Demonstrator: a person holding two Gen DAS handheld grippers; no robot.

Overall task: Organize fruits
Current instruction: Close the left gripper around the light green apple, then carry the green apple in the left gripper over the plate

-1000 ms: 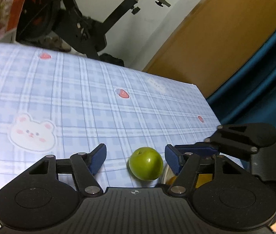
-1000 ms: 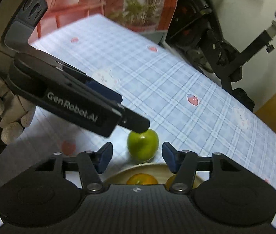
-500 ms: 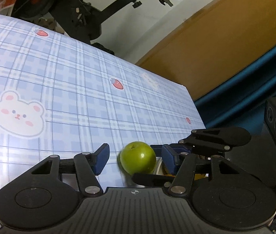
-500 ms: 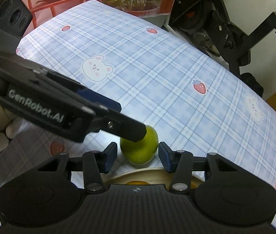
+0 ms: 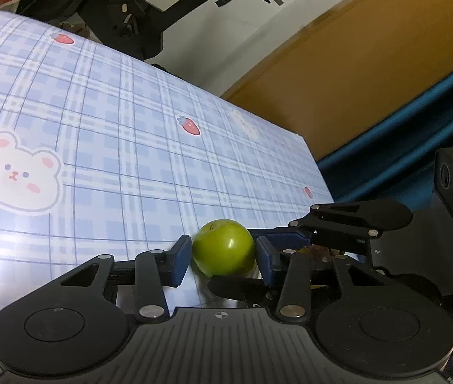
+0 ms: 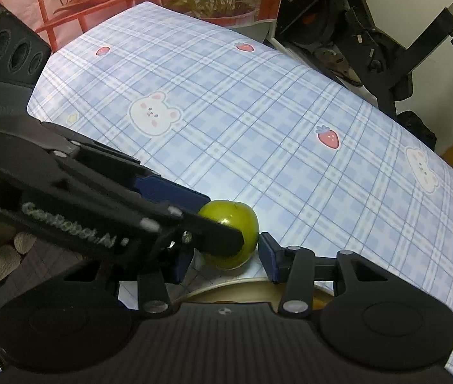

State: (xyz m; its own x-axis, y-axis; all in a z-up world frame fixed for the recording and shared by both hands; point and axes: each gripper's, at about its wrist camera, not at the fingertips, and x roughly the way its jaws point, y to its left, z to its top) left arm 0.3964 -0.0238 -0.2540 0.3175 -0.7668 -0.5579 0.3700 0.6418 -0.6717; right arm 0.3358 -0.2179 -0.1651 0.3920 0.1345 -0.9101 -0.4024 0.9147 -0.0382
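Both grippers have closed in, left gripper [image 5: 223, 257] and right gripper [image 6: 223, 257] pinching the green apple [image 5: 223, 246] (bowl [image 6: 242, 291] just behind).

Table [image 6: 258, 102] was covered w/ a pale blue plaid cloth [image 5: 114, 147], printed w/ bears & strawberries. A green apple [image 5: 223, 246] sat on it near the front edge, just beside a cream bowl [image 6: 233, 288], whose contents were mostly hidden.
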